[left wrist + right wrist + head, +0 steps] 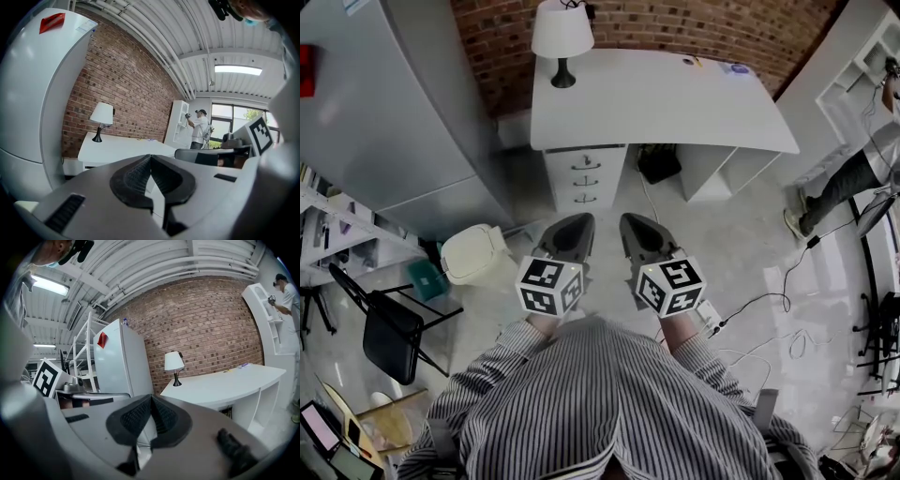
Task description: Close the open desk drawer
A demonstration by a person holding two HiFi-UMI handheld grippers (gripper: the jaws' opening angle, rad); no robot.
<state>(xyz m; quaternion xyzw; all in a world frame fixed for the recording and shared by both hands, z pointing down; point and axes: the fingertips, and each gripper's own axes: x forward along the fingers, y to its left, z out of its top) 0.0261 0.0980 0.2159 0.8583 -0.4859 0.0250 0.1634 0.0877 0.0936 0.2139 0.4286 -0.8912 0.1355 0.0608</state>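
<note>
A white desk [666, 98] stands against the brick wall, with a drawer unit [584, 178] under its left end. The unit's top drawer [585, 153] sticks out a little; the two below sit flush. My left gripper [570, 225] and right gripper [637, 225] hang side by side close to my body, well short of the drawers, both pointing toward the desk. Each is shut with nothing held: the left gripper [150, 157] and right gripper [151, 398] show their pads meeting at the tips. The desk [122, 147] also appears beyond the jaws, as does the desk [225, 383] in the right gripper view.
A lamp [562, 37] stands on the desk's left end. A grey fridge [403, 103] fills the left, with a white bin [473, 253] and a black folding chair [389, 328] below it. Cables and a power strip [710, 319] lie on the floor at right. A person [844, 178] stands by white shelves.
</note>
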